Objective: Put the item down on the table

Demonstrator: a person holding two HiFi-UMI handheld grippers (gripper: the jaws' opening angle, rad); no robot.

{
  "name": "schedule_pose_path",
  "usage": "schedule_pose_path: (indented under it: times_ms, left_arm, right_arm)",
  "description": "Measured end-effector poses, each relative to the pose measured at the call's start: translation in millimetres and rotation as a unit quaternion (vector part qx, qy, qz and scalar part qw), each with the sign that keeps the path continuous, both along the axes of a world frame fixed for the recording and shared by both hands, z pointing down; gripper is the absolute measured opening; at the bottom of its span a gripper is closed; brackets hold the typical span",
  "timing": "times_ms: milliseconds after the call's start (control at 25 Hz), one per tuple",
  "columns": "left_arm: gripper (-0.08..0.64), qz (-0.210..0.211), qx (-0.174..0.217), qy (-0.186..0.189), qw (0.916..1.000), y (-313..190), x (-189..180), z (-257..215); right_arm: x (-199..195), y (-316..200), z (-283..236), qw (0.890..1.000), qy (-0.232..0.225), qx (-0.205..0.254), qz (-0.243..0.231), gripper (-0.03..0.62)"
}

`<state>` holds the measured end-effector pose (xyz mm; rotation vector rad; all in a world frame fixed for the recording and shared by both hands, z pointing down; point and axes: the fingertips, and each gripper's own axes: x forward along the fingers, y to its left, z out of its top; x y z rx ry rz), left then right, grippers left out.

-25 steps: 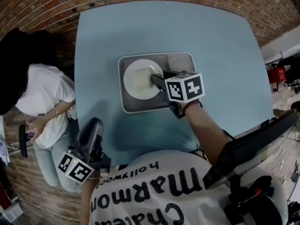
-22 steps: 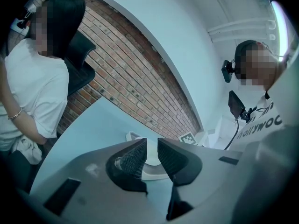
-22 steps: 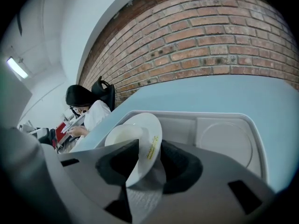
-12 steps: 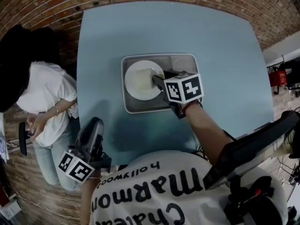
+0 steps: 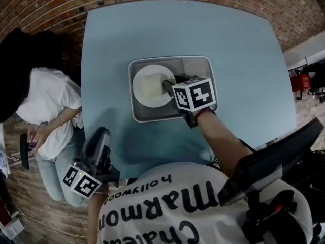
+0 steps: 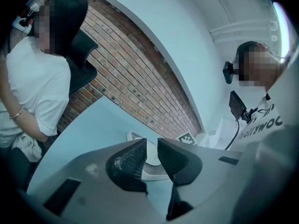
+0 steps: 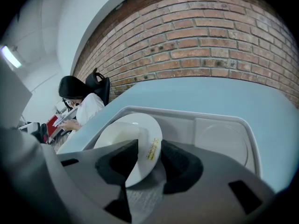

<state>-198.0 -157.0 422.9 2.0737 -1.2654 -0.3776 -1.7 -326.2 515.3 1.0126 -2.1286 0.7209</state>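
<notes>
A white plate (image 5: 150, 85) is over the left part of a grey tray (image 5: 133, 108) in the middle of the light-blue table (image 5: 228, 44). My right gripper (image 5: 170, 84) is shut on the plate's right rim. In the right gripper view the plate (image 7: 124, 136) tilts between the jaws of that gripper (image 7: 149, 155), above the tray (image 7: 219, 139). I cannot tell whether the plate touches the tray. My left gripper (image 5: 101, 135) hovers by the table's near left edge. Its jaws stand nearly together with nothing between them (image 6: 152, 150).
A person in a white shirt (image 5: 45, 105) sits close to the table's left side. The tray has a round recess (image 7: 222, 141) on its right. Brick surface (image 5: 51, 4) surrounds the table. Dark equipment (image 5: 269, 161) juts in at the lower right.
My right gripper and the plate have shifted slightly left over the tray. The left gripper has stayed where it was.
</notes>
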Motion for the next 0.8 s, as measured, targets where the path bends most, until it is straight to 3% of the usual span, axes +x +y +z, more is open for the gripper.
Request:
schedule_pose_path:
  times_ms: [800]
  left_arm:
    - [0.074,-0.015,0.005,-0.004,0.9999,5.6,-2.0,-3.7]
  right_arm:
    - [3.4,-4.0,6.5,0.999,0.042,0.002,0.023,0.143]
